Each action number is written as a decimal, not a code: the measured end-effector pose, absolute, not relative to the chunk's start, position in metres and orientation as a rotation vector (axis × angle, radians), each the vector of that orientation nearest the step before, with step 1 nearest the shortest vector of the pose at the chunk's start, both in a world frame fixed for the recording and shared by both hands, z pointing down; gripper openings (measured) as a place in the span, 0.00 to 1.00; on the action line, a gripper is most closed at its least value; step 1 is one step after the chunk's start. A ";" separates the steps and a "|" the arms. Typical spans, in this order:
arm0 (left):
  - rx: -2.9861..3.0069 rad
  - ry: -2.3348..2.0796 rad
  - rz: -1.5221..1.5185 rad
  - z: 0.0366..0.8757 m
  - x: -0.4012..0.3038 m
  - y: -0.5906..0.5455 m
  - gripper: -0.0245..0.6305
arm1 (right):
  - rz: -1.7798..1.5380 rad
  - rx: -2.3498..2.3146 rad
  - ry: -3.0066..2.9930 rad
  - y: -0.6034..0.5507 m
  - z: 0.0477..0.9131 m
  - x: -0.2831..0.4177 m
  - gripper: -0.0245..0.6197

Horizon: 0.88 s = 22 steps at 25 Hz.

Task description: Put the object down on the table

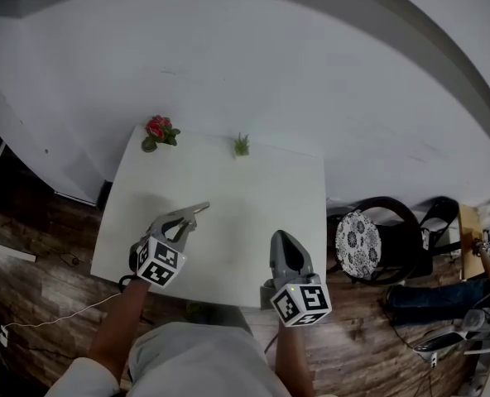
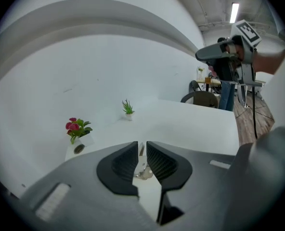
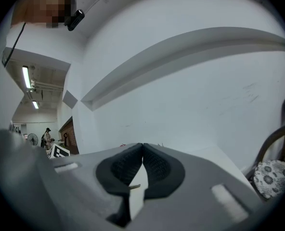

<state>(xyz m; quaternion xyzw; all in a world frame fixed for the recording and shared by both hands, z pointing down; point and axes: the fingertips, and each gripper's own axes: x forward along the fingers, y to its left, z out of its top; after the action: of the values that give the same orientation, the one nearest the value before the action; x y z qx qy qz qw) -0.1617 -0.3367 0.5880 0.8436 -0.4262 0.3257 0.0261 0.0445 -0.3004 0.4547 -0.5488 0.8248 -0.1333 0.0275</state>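
Note:
A thin metal utensil [image 1: 200, 208], spoon-like, lies on the white table [image 1: 253, 188] and pokes out past the tips of my left gripper [image 1: 187, 220]. In the left gripper view the utensil [image 2: 143, 170] shows in the narrow gap of the left gripper [image 2: 142, 150]. The pads stand a little apart and do not press on it, and the table shows through the gap. My right gripper [image 1: 282, 238] hovers over the table's near right part; in its own view the right gripper [image 3: 142, 146] has its tips touching, with nothing held.
A pot of red flowers [image 1: 158, 131] and a small green plant [image 1: 242, 145] stand at the table's far edge. A dark chair with a patterned cushion [image 1: 358, 242] stands right of the table. A white cable [image 1: 55, 317] runs over the wooden floor at the left.

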 end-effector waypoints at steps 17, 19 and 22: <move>2.621 -1.543 0.668 0.502 -0.181 -0.314 0.07 | -0.389 -1.717 2.538 -0.286 0.444 0.050 0.04; 2.631 -1.562 0.642 0.492 -0.182 -0.312 0.07 | -0.388 -1.721 2.536 -0.286 0.445 0.051 0.04; 2.648 -1.593 0.596 0.475 -0.182 -0.310 0.06 | -0.379 -1.723 2.532 -0.285 0.444 0.053 0.04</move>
<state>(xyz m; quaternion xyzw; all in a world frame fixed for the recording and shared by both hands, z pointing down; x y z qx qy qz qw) -0.1824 -0.3097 0.4747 0.8414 -0.5061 0.1895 -0.0030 0.0533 -0.2849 0.4436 -0.5582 0.8201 -0.1226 0.0278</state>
